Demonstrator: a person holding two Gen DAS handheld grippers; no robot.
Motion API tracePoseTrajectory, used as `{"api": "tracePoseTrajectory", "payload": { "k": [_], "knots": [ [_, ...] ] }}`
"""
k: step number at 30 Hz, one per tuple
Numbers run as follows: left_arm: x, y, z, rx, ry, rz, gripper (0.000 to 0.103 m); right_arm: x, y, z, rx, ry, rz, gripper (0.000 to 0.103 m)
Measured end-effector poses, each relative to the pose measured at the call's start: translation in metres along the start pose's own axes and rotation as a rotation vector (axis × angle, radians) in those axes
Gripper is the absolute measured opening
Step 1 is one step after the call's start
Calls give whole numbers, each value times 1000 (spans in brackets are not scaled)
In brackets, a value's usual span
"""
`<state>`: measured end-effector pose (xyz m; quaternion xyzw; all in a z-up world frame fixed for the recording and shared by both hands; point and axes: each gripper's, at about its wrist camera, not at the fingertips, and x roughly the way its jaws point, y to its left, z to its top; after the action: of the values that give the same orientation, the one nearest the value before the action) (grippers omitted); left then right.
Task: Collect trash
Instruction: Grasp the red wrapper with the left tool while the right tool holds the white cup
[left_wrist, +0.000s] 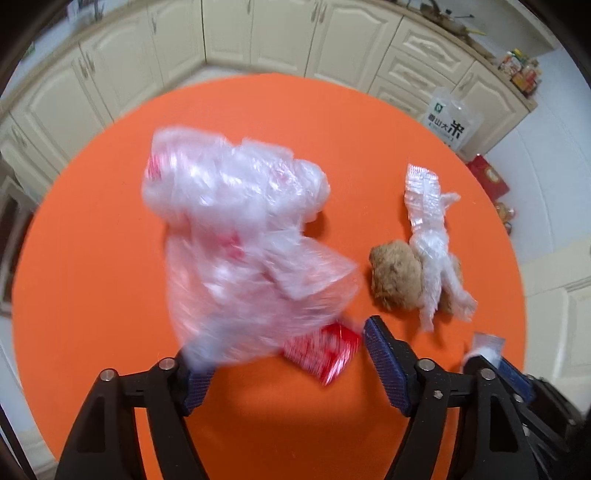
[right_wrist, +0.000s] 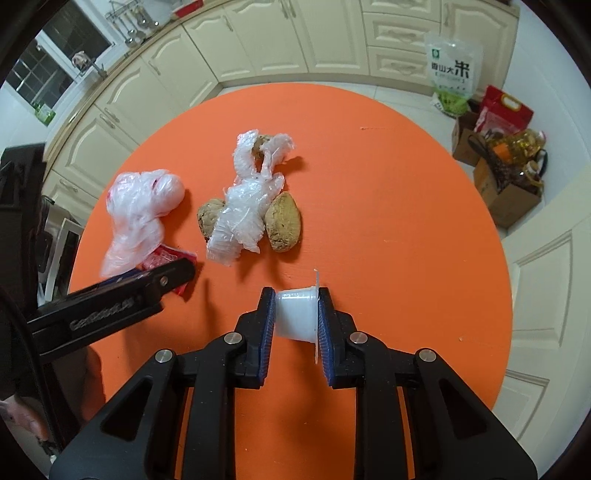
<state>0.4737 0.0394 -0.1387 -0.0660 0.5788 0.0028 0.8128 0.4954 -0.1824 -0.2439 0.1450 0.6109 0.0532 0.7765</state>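
I am looking into a kitchen with cream cabinets (right_wrist: 258, 40) on the far walls and a white tiled floor. A rice bag (right_wrist: 452, 70) stands on the floor against the cabinets, with cardboard boxes (right_wrist: 506, 192) holding oil bottles just beside it.

The round orange surface (right_wrist: 388, 203) carries all the trash. Largest item: a crumpled clear plastic bag (left_wrist: 236, 236) with red print, lying at the left part of the surface as seen from the right wrist; it is blurred in the left wrist view. Its near end lies at the left fingertip of my left claw (left_wrist: 280, 354), whose jaws stand wide apart; I cannot tell whether that finger is touching the bag. A red wrapper (left_wrist: 325, 350) lies between those fingers, partly under the bag.

Next: a twisted strip of clear film (right_wrist: 243, 206) near the middle of the surface, draped over two brown lumps (right_wrist: 283, 221), one on each side of it. A third small brown piece shows inside the far end of the film.

Smallest: a white plastic cup (right_wrist: 297, 314), lying on its side with its rim toward the right finger. My right claw (right_wrist: 295, 321) is closed on it, pads touching base and rim, near the front of the surface, well apart from the bag.
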Motion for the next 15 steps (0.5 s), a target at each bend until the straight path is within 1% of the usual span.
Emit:
{"api": "tracePoseTrajectory", "payload": {
  "k": [1, 2, 3, 4, 6, 9, 15],
  "knots": [
    [-1, -2, -1, 13, -24, 43, 41, 0, 0, -1, 1, 0, 1, 21],
    [0, -5, -3, 24, -34, 66, 23, 1, -1, -2, 1, 2, 3, 21],
    [0, -6, -3, 31, -34, 55, 20, 1, -1, -2, 3, 2, 7, 21],
    [1, -6, -3, 38, -16, 29, 20, 1, -2, -2, 6, 3, 13, 21],
    [1, -3, -4, 43, 3, 1, 17, 0, -4, -2, 12, 5, 17, 21],
    [0, 3, -8, 38, 36, -36, 15, -1, -7, -3, 16, 3, 5, 21],
    [-9, 18, -29, 61, 104, -134, 10, -5, -9, -11, 40, 8, 9, 21]
  ]
}}
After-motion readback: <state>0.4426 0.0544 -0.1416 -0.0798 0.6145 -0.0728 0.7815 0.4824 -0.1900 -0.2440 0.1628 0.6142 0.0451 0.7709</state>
